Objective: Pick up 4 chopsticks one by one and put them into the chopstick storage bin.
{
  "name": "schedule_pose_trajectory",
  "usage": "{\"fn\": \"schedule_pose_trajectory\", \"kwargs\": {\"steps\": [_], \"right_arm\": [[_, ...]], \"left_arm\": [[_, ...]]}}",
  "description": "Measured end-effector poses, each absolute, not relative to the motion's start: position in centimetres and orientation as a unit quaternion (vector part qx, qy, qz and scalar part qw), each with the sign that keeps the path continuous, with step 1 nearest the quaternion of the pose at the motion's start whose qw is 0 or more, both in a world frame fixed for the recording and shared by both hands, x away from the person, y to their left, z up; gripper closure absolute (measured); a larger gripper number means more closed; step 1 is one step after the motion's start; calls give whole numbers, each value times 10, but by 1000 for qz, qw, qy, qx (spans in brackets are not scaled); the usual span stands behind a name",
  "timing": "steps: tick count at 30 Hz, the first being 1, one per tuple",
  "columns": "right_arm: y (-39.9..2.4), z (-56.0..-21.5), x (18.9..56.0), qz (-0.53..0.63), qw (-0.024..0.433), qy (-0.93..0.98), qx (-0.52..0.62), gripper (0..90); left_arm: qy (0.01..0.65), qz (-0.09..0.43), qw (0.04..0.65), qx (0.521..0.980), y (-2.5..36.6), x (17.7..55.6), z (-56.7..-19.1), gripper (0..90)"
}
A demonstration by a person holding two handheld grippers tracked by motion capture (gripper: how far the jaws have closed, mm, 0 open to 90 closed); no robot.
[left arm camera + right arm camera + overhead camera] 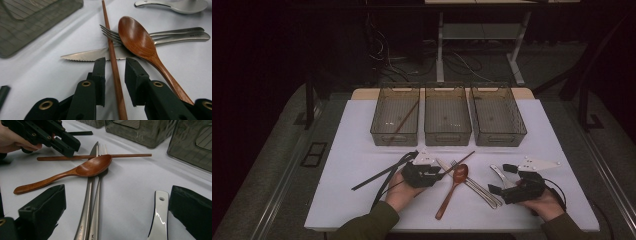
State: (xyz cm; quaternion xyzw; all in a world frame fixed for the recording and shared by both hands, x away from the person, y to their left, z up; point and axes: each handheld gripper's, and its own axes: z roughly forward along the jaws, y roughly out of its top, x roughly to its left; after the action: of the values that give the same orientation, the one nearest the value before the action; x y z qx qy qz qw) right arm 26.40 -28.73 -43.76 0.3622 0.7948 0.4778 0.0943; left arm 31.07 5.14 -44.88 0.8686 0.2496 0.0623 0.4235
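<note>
Between the spread pads of the left gripper point(114, 75), a slim, round, reddish-brown wooden chopstick point(113, 60), unpinched.

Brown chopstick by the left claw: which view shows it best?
The left gripper view: the chopstick runs between the left claw's jaws, crossing the knife. The right gripper view shows its full length behind the spoon; the high view shows only a thin line.

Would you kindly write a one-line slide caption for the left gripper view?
Left gripper straddling a wooden chopstick that lies across a knife, beside a wooden spoon and fork.
</note>
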Motion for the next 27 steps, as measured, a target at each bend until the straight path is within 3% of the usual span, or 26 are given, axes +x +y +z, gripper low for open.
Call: {"fn": "schedule_pose_trajectory", "kwargs": {"steps": [27], "right_arm": [[-287, -438, 264, 476, 96, 796, 361, 10]], "left_arm": [[263, 72, 395, 878, 44, 310, -453, 827]]}}
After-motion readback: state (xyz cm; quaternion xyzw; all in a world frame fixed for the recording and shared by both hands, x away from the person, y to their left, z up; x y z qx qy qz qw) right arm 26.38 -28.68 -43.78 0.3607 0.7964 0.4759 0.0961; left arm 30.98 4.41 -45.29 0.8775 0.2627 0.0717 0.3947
